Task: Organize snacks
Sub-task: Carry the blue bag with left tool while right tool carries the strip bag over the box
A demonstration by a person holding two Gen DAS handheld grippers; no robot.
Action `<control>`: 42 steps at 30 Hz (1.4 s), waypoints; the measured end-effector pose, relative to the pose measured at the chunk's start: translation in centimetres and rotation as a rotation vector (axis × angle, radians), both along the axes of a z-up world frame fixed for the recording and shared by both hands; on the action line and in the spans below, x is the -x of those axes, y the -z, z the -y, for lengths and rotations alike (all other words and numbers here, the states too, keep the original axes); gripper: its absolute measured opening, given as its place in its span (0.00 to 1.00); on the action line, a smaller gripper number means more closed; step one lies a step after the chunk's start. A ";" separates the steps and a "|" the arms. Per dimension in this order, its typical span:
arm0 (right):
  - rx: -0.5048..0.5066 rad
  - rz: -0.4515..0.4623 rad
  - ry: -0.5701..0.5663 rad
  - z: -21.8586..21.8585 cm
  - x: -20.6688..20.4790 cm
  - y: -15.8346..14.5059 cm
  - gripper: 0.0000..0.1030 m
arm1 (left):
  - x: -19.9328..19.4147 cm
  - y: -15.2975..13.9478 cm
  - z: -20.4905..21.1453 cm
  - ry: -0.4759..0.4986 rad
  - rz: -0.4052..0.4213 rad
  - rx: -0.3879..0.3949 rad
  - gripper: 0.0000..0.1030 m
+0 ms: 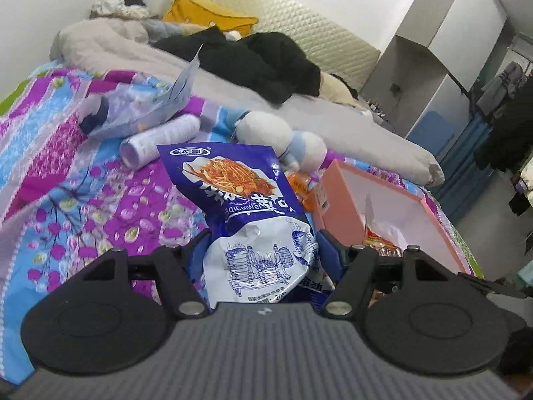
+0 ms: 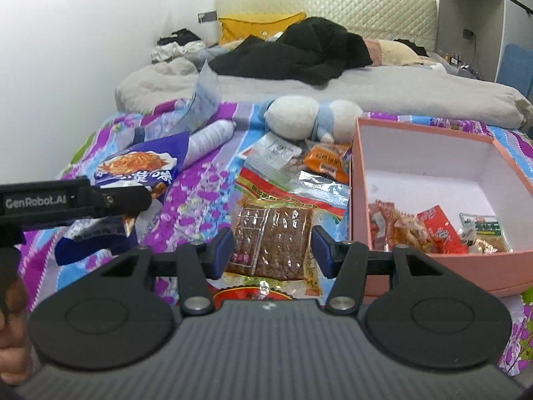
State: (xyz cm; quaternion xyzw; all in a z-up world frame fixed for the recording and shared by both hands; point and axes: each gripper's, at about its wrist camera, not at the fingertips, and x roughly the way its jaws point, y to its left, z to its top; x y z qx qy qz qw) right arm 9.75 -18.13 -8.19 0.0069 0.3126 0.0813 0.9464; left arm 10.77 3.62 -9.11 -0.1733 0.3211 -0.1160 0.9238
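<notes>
One purple snack bag (image 1: 253,200) was gripped by the left tool (image 1: 263,250); the right tool (image 2: 271,250) was held wide above a peanut pack (image 2: 271,243); the pink box (image 2: 433,266) to its right likely came next.

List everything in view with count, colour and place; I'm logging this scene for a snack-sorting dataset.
blue snack bag: 1, blue and white, in the left gripper
pink box: 1, pink, white inside, on the bed at right, several snacks inside
brown snack pack: 1, brown, on the bedspread between the right jaws
orange packet: 1, orange, left of the box
plush toy: 1, white and blue, behind the snacks
white bottle: 1, lying down
left gripper: closed on the bag
right gripper: open
</notes>
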 end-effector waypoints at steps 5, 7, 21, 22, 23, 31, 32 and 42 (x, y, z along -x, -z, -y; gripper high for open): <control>-0.004 0.035 0.007 1.0 -0.4 -1.9 0.53 | -0.6 -2.1 1.4 0.026 0.018 0.020 0.70; -0.002 0.052 0.013 1.3 -0.6 -2.6 0.53 | -1.0 -2.9 2.2 0.035 0.029 0.014 0.70; -0.005 0.131 0.113 7.9 -2.0 -6.5 0.53 | -4.7 -8.0 11.3 0.154 0.125 -0.027 0.70; -0.004 0.130 0.122 8.5 -2.2 -6.4 0.53 | -5.2 -7.9 12.1 0.167 0.121 -0.025 0.70; -0.005 0.128 0.132 9.1 -2.5 -6.4 0.53 | -5.5 -7.8 12.9 0.178 0.116 -0.021 0.70; -0.017 0.079 0.207 14.5 -5.0 -3.7 0.53 | -10.2 -4.9 18.9 0.266 0.052 -0.032 0.70; -0.016 0.069 0.203 15.1 -5.4 -3.3 0.53 | -10.8 -4.4 19.7 0.278 0.044 -0.033 0.70; -0.027 -0.054 0.269 20.6 -9.8 2.3 0.54 | -16.2 1.3 26.2 0.393 -0.072 -0.075 0.70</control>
